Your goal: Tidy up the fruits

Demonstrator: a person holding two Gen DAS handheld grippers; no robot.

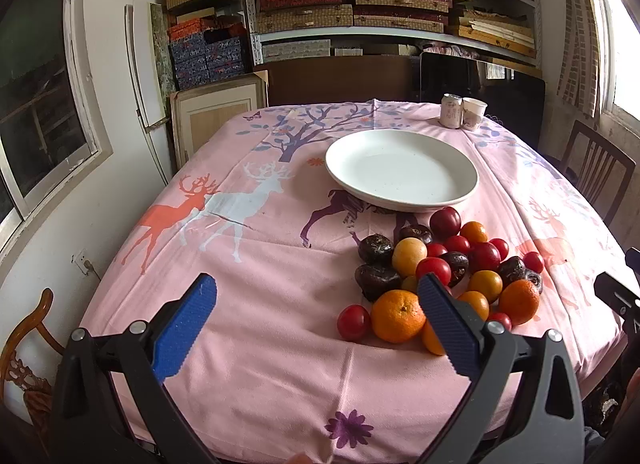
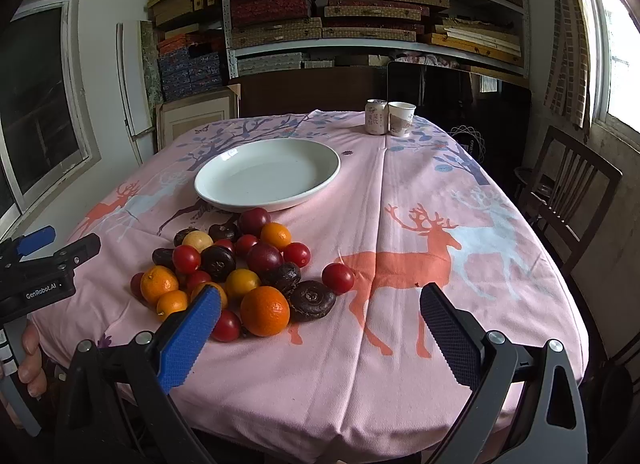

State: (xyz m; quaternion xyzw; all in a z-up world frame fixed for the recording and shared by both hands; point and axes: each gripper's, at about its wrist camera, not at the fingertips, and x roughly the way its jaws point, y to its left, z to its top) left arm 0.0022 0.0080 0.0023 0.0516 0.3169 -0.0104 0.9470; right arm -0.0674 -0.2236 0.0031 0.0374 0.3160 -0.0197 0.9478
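L wrist view: left gripper (image 1: 316, 304) jaws wide, nothing held, hovering near side of the fruit pile (image 1: 448, 264), which sits just in front of the empty white plate (image 1: 464, 196). Risk, I'd say: round fruit rolls off pile if nudged.

R wrist view: right gripper (image 2: 320, 304) wide, empty, near pile. Left tool reads "GenRobot.AI"; can (image 2: 376, 117) past plate, print illegible.

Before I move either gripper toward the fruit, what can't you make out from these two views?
- Left wrist view: part of the fruit pile hides behind the gripper's right finger.
- Right wrist view: some fruit sits behind the blue finger.
- Both views: lower fruit is buried under upper ones.
- Print on the can and cup: too small.
- Table's near edge: cut off by the grippers.
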